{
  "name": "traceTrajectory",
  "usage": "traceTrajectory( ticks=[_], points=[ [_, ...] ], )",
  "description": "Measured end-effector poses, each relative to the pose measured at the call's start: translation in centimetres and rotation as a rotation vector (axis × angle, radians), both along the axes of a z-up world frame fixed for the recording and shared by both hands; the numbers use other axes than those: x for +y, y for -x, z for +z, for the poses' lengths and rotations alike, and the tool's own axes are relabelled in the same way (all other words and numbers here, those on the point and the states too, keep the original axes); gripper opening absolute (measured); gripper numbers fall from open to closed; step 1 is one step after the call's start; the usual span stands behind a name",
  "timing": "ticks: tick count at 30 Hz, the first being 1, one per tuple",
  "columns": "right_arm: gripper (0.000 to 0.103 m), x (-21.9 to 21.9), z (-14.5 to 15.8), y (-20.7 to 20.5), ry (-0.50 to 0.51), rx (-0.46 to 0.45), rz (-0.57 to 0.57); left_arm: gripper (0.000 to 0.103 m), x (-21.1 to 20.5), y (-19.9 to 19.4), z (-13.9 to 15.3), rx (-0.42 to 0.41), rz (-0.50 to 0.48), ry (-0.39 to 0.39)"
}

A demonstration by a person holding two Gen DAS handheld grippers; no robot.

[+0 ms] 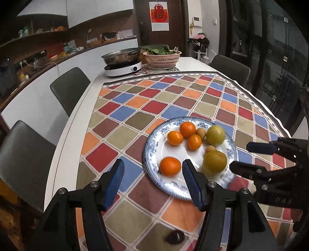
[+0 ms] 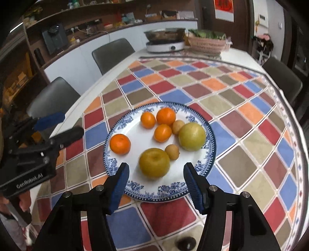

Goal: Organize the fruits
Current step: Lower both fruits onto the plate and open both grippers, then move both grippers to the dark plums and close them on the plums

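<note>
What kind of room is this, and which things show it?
Most likely a home kitchen with a dining area: a dining table with chairs, an induction cooker carrying a steel pot, and a counter with shelves behind.

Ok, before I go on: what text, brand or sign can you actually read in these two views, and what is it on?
"GenRobot.AI": white lettering on the body of the left gripper, seen in the right wrist view.
Embossed letters on the right gripper body in the left wrist view: too faint to read.
Red wall hanging with a Chinese character: too blurred to read.
</note>
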State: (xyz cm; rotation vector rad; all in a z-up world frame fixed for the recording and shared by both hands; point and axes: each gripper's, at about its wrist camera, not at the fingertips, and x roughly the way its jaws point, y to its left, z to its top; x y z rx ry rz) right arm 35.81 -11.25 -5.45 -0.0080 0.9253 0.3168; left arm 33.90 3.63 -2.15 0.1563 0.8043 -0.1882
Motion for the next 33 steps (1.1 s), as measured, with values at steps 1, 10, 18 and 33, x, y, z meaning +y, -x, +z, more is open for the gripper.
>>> traceTrajectory(
  ticks=[1, 10, 18, 33],
  points=[
    [0.059, 0.0, 0.3, 0.3, 0.003, -0.009, 0.002, 0.062, 0.0, 0.6, 0.2, -0.003, 0.002, 0.005],
    [0.065, -0.8, 2.8, 4.1, 0.022, -0.072, -0.007, 0.068, -0.5, 5.5, 1.9, -0.053, 0.019, 0.011],
    [0.065, -1.7, 3.5, 7.0, 0.031, -0.093, -0.031, 0.071, -0.7, 8.5, 2.1, -0.057, 0.039, 0.025],
    [0.065, -2.4, 1.1, 9.8, 0.102, -0.066, -0.103, 0.072, -0.3, 10.6, -1.8, 0.029, 0.080, 0.011]
  ],
)
